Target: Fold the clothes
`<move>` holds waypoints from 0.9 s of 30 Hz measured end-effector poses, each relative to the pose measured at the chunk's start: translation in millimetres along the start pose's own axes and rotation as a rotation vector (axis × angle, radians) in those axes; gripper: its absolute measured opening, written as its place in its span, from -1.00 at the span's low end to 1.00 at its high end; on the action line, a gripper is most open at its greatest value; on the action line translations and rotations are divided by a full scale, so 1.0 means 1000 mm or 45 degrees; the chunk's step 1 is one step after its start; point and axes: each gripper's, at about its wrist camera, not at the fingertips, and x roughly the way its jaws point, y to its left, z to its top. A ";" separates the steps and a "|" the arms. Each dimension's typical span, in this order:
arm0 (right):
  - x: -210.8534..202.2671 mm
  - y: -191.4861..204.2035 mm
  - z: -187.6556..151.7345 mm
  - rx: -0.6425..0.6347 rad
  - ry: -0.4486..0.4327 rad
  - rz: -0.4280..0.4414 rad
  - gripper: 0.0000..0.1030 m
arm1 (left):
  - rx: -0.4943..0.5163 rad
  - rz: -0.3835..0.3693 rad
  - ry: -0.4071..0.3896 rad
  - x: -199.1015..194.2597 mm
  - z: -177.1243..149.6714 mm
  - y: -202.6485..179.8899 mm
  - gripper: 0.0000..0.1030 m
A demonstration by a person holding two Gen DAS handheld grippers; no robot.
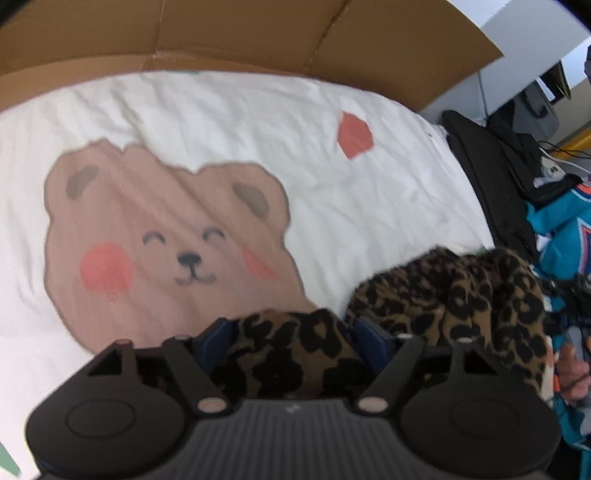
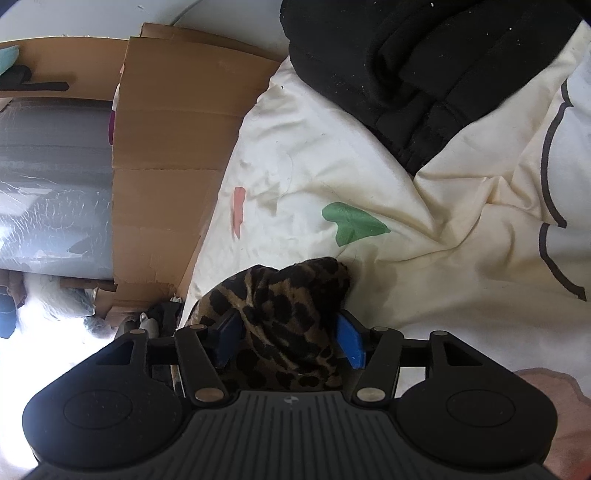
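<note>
A leopard-print garment [image 1: 461, 295] lies bunched on the cream bedsheet [image 1: 258, 118] with its bear print, at the right of the left wrist view. One fold of it runs between the blue pads [image 1: 218, 332] of my left gripper [image 1: 291, 332], whose jaws stand wide and loose around the cloth. In the right wrist view another bunch of the leopard-print garment [image 2: 288, 295] rises between the jaws of my right gripper [image 2: 288, 339]. Its right blue pad [image 2: 351, 343] shows a bare face beside the cloth. Both grippers are open.
A black garment [image 2: 424, 66] lies on the sheet beyond the right gripper. Brown cardboard [image 1: 258, 33] stands along the bed's far side. More dark clothes [image 1: 491, 166] and a teal jersey [image 1: 561, 236] are piled at the bed's right edge.
</note>
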 end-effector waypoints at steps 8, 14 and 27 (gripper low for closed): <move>0.000 0.004 -0.001 -0.020 0.019 0.001 0.39 | 0.097 -0.027 0.062 0.000 -0.030 -0.016 0.52; 0.002 0.005 0.003 -0.048 0.039 -0.033 0.45 | 0.142 -0.063 0.064 -0.003 -0.046 -0.014 -0.03; 0.016 0.036 -0.003 -0.265 0.044 -0.035 -0.86 | 0.255 0.025 -0.151 -0.066 -0.052 -0.024 -0.69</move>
